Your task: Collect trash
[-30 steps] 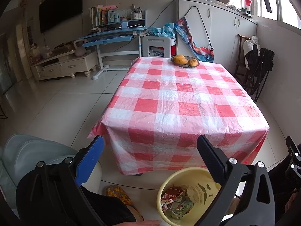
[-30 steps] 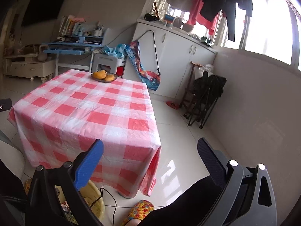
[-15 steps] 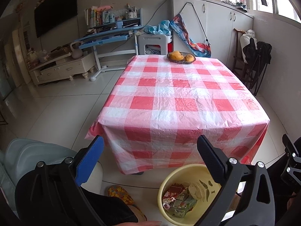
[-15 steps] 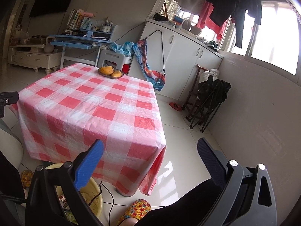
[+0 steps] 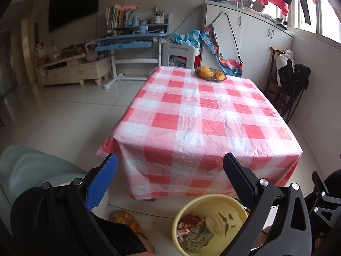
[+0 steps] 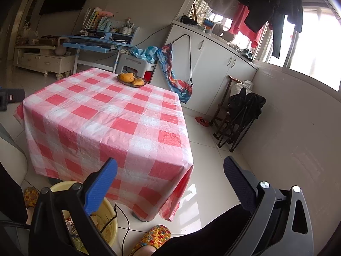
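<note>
A yellow trash bin [image 5: 215,204] stands on the floor in front of the table, holding wrappers and crumpled paper [image 5: 198,232]. It also shows in the right wrist view [image 6: 108,219], partly hidden behind the left finger. My left gripper [image 5: 170,160] is open and empty, held above and just behind the bin. My right gripper [image 6: 170,164] is open and empty, held off the table's near right corner. The table with the red-and-white checked cloth [image 5: 204,115] carries no loose trash that I can see.
A dish of oranges [image 5: 210,74] sits at the table's far edge. A pale armchair [image 5: 25,166] is at the left. A folded black chair [image 6: 240,117] leans by the right wall. My slippered feet [image 6: 153,236] and a thin cable [image 6: 123,219] lie beside the bin.
Both grippers have risen and tilted slightly, so the table sits lower and nearer in both views. Both stay open and empty.
</note>
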`<state>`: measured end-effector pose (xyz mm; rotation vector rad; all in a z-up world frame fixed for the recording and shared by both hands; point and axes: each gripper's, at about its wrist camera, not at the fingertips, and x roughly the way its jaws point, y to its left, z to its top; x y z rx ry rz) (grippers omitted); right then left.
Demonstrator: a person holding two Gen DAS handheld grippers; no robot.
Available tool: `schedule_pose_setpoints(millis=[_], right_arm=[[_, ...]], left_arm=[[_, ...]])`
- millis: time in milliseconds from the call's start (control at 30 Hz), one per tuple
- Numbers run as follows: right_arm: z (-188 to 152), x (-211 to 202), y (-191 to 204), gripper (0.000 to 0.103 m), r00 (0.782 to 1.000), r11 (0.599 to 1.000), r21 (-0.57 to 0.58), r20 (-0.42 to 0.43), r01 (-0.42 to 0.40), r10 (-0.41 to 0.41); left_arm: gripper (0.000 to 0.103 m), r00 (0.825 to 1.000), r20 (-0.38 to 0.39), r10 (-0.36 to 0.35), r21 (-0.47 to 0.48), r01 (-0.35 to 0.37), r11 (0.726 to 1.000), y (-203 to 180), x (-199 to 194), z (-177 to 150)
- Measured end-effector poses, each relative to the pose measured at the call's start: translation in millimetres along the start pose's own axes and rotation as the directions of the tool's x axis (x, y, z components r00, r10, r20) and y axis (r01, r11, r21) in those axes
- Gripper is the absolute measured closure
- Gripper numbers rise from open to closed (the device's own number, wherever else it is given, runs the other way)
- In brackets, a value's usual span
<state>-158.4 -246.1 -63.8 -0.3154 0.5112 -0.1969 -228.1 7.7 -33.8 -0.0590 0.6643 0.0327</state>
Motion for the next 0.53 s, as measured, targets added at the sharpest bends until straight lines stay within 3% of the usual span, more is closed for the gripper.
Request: schedule_pose_setpoints(millis=[300, 533], right_arm=[[6.3, -21.0, -5.3, 0.008, 0.999, 1.0, -0.009, 0.03, -0.023, 0.023], [16.8, -17.3, 11.6, 0.008, 0.997, 0.996, -0.031, 0.013, -0.081, 0.081]], left_arm=[[0.007, 0.996, -0.081, -0.045, 0.053, 0.049, 0.997, -18.5, 13.1, 7.9], [0.007, 0.997, -0.078, -0.007, 0.081, 0.013, 0.997, -15.0, 10.5, 6.1]])
